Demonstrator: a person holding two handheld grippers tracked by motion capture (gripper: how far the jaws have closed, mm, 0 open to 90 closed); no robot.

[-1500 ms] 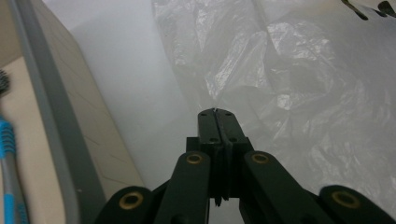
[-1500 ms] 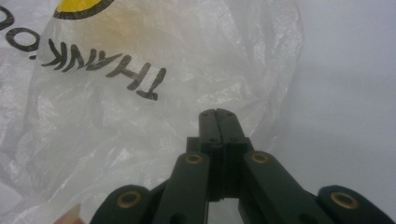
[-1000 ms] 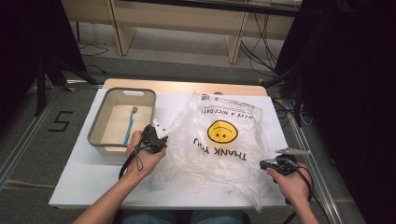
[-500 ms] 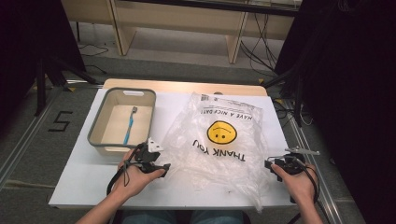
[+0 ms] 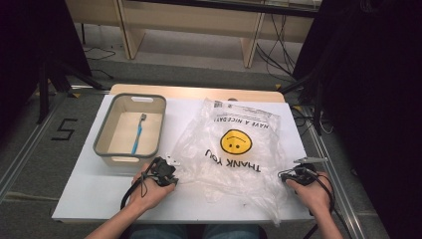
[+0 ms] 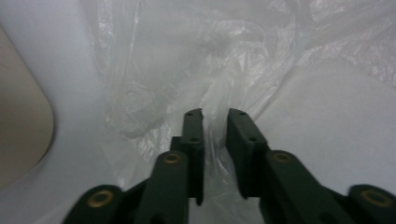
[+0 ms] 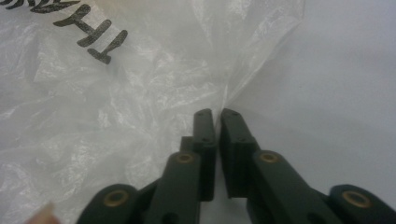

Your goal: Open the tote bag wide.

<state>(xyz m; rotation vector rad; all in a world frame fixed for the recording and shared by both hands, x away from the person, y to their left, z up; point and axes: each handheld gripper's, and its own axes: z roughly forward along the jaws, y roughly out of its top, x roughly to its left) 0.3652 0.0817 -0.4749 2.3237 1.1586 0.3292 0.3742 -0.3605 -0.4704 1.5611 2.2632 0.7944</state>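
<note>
A clear plastic bag (image 5: 239, 149) with a yellow smiley and "THANK YOU" print lies crumpled on the white table (image 5: 94, 194). My left gripper (image 5: 173, 178) sits at the bag's near left edge. In the left gripper view its jaws (image 6: 215, 112) have just been closing and stand a narrow gap apart, with a fold of the film (image 6: 217, 140) between them. My right gripper (image 5: 284, 175) is at the bag's near right edge. Its jaws (image 7: 218, 112) have just closed and pinch the bag's edge (image 7: 243, 79).
A grey-rimmed beige bin (image 5: 102, 132) stands at the left of the table with a blue toothbrush (image 5: 138, 133) inside. Bare tabletop runs in front of the bin and along the near edge. Dark floor and cables surround the table.
My left hand has slid from beside the bin's front corner toward the near edge and lower, down to the bag's left edge. The right hand has stayed about where it was.
</note>
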